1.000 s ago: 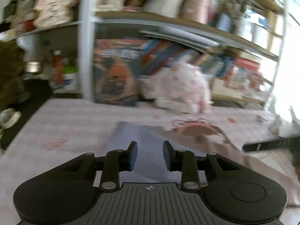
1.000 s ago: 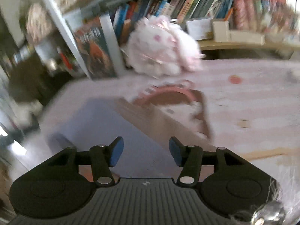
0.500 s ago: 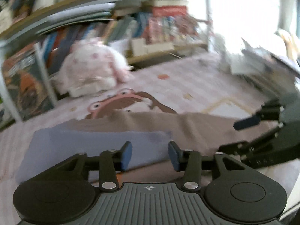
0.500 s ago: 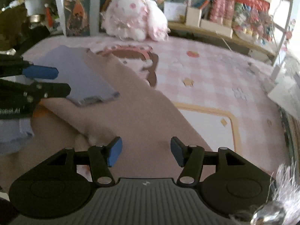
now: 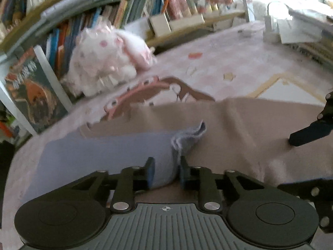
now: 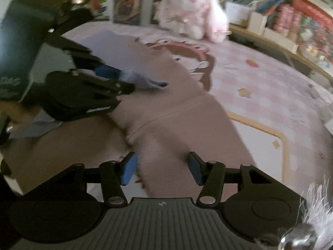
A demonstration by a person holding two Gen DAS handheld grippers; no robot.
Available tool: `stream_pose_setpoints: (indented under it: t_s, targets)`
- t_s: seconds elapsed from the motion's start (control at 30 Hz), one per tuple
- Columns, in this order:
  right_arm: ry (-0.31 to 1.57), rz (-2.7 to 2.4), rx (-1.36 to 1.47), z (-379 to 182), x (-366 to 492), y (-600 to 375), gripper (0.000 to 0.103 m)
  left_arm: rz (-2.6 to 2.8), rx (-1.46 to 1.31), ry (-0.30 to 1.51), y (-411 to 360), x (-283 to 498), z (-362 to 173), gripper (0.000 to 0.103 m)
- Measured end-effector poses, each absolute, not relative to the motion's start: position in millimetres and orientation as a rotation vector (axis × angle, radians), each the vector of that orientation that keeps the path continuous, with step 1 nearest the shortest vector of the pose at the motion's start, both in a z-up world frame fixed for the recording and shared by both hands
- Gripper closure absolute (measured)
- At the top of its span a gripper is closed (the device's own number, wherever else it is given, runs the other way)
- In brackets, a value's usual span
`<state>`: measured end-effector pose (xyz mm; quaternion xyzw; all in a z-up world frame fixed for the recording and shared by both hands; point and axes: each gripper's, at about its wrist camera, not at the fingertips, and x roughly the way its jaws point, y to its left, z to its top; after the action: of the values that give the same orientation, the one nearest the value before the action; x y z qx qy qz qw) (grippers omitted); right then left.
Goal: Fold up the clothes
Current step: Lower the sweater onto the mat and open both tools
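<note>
Since the earlier frame, half a second ago, the left gripper [image 5: 165, 171] has closed in on the lavender-blue folded cloth [image 5: 104, 156], whose right edge now sits between its jaws and rises in a small crumpled peak.

In the left wrist view, the jaws are narrow around this edge, and the cloth fills the gap between them; it looks grasped. The cloth lies at lower left of the frame, on top of the wide taupe-brown garment [image 5: 239, 129], which stretches across the middle to the right edge. Both lie on the pink checked mat with a cartoon character print [image 5: 239, 62]. At upper left, the fluffy white and pink plush toy [image 5: 108, 58] leans against the wooden bookshelf full of books [image 5: 135, 10]. One black finger of the right gripper [image 5: 310, 133] shows at the right edge, touching the brown garment.

In the right wrist view, the right gripper [image 6: 162, 169] has its jaws wide apart and released, with a raised fold of the brown garment [image 6: 172, 129] between them. The left gripper [image 6: 116, 79] is at left of the frame, pinching the blue cloth [image 6: 145, 81]. The plush toy [image 6: 193, 16] sits at the top centre.
</note>
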<state>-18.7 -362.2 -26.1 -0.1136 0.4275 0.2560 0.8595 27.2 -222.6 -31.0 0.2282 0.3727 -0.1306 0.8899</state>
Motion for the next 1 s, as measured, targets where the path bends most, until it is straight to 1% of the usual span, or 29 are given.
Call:
stream_pose_setpoints:
  t_s: [0.03, 0.1, 0.17, 0.2, 0.37, 0.4, 0.5, 0.63, 0.73, 0.87, 0.93, 0.97, 1.0]
  targets:
    - [0.905, 0.549, -0.251, -28.9, -16.9, -360.5, 0.051, -0.270, 0.480, 0.769, -221.5, 26.9, -31.4, 0.098]
    - [0.888, 0.556, -0.277, -31.9, -13.6, -359.5, 0.055, -0.268, 0.493, 0.759, -219.5, 26.5, -32.4, 0.098]
    - [0.877, 0.545, -0.281, -31.5, -5.9, -362.6, 0.071, -0.173, 0.394, 0.704, -200.2, 30.3, -13.9, 0.099]
    - [0.873, 0.539, -0.278, -31.3, -1.7, -364.5, 0.072, -0.121, 0.339, 0.674, -189.7, 32.4, -3.7, 0.099]
    - [0.866, 0.466, -0.206, -30.7, 34.8, -386.2, 0.086, 0.117, 0.116, 0.558, -108.1, 39.1, 56.3, 0.099]
    - [0.861, 0.434, -0.211, -31.2, 42.1, -391.2, 0.087, 0.160, 0.083, 0.545, -91.2, 38.0, 64.6, 0.099]
    - [0.846, 0.327, -0.207, -34.4, 64.5, -410.1, 0.087, 0.276, 0.027, 0.517, -44.0, 34.6, 82.8, 0.099]
    - [0.844, 0.230, -0.203, -36.4, 80.6, -426.3, 0.087, 0.383, 0.067, 0.515, -3.5, 33.9, 86.9, 0.099]
    - [0.854, 0.208, -0.197, -35.9, 82.0, -425.5, 0.086, 0.439, 0.104, 0.514, 20.0, 37.3, 85.4, 0.099]
    - [0.864, 0.169, -0.165, -33.2, 69.8, -418.3, 0.083, 0.486, 0.073, 0.494, 54.3, 41.2, 85.0, 0.099]
    - [0.870, 0.148, -0.134, -30.8, 59.7, -413.3, 0.076, 0.497, 0.048, 0.480, 71.8, 42.9, 86.1, 0.099]
    - [0.873, 0.137, -0.118, -29.6, 54.6, -410.8, 0.066, 0.498, 0.040, 0.472, 80.3, 44.4, 86.7, 0.099]
    - [0.876, 0.126, -0.103, -28.5, 49.5, -408.3, 0.061, 0.498, 0.035, 0.467, 88.1, 45.7, 86.7, 0.099]
